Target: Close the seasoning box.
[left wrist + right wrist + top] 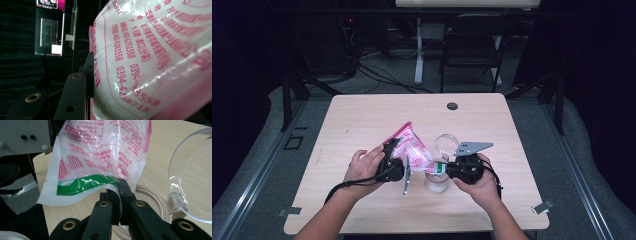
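A pink-and-white printed plastic bag [413, 146] hangs over the table between my two grippers. My left gripper [403, 153] grips the bag's bulging body; in the left gripper view the bag [155, 57] presses against one black finger [75, 97] and hides the other. My right gripper [441, 168] is shut on the bag's lower corner, a flat edge with a green strip [82, 184], pinched between its jaws [120, 192]. Below the corner stands a clear jar [435, 182] with a pale rim [152, 201]. Its clear hinged lid [192, 177] stands open.
The light wooden table [362, 120] has a black round plug [452, 106] near its far edge. A dark folding chair [474, 45] and a desk leg stand beyond the table. A lit monitor [50, 35] shows in the dark behind the left gripper.
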`<state>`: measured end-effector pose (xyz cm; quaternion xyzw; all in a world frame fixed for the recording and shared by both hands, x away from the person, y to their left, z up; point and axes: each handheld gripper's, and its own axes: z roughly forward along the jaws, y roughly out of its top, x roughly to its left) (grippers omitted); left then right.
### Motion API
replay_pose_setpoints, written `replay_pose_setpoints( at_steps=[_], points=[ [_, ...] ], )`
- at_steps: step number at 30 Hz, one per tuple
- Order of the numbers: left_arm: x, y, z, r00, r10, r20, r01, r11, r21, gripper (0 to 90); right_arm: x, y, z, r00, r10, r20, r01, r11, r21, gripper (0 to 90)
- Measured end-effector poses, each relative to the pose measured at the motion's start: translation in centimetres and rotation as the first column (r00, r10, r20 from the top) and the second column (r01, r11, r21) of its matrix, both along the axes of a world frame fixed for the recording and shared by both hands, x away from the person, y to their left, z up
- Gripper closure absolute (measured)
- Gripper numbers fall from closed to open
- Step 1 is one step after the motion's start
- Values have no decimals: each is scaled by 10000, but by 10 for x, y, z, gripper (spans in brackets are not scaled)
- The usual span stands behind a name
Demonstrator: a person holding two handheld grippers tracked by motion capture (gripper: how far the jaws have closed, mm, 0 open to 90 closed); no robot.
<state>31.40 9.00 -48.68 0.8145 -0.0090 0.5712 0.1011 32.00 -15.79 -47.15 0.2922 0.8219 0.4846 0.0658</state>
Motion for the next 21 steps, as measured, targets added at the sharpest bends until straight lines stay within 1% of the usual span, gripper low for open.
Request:
replay_pose_setpoints(
  at_steps=[3, 11, 21],
  points=[
    [0, -1, 0, 10000, -47, 19, 47, 10000, 4, 634, 0, 0, 0, 10000, -61, 52, 61, 10000, -4, 900],
    [-1, -2, 1, 10000, -9, -3, 9, 9998, 176, 634, -1, 0, 1, 9994, -191, 273, 192, 9998, -33, 900],
    [-1, -3, 2, 9997, -155, 182, 151, 9997, 210, 635, -2, -1, 2, 9986, -327, 415, 329, 9994, -43, 900]
  ],
)
